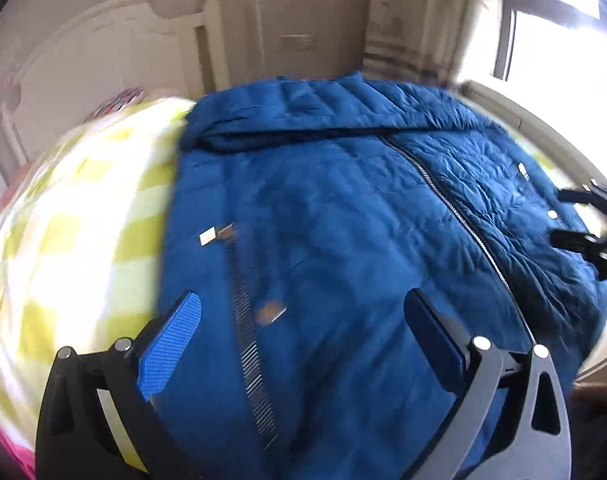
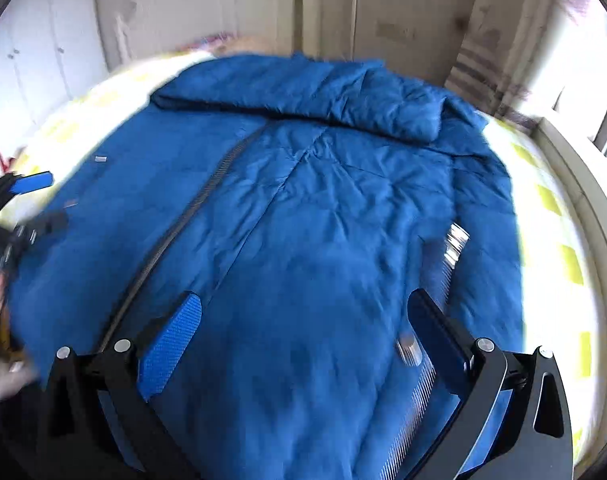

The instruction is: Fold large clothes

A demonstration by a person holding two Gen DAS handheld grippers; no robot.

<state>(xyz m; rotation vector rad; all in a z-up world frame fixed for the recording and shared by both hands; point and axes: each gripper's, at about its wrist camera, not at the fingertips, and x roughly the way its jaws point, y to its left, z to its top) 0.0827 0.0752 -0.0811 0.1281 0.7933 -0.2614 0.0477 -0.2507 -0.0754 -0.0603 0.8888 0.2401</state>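
while a blue padded jacket [image 1: 343, 240] lies spread flat across the bed [image 1: 83, 216], front side up with its zip [image 1: 455, 208] running down the middle, two hand-held grippers hover above its near hem. left gripper [image 1: 303, 320] has its jaws spread wide and empty, over the half nearer the bed's left edge; right gripper [image 2: 303, 320], equally wide and holding nothing, hangs over the half toward the window-side edge. one sleeve [image 2: 323, 92] lies folded across the collar end, probably to square the jacket before the next fold.

Bedroom, checked bed [image 1: 83, 216], wardrobe doors [image 2: 43, 60]
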